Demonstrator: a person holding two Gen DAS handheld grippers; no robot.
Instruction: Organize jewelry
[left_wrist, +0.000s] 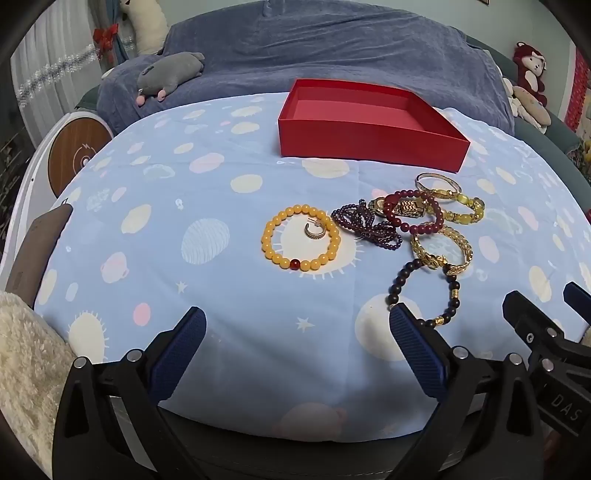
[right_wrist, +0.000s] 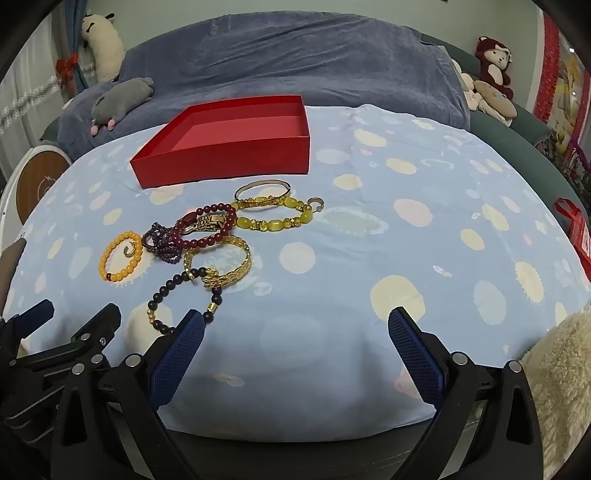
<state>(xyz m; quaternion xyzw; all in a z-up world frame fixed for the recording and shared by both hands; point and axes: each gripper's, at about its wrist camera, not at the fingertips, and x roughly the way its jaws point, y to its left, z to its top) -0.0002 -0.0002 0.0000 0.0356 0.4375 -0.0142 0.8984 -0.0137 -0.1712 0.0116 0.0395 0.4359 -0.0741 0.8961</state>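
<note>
Both claws, left (left_wrist: 297, 334) & right (right_wrist: 295, 334), gape wide, empty. Dark bead bracelet (left_wrist: 424, 291) nearest: light, floppy, slippery beads; I'd pinch across its strand, then red box (left_wrist: 369, 140).

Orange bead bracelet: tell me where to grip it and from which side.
Grip the orange bracelet on its bare left arc, coming from above with one finger inside the loop. It lies flat on the cloth; a small ring sits inside near the right, and purple beads crowd that side.
</note>
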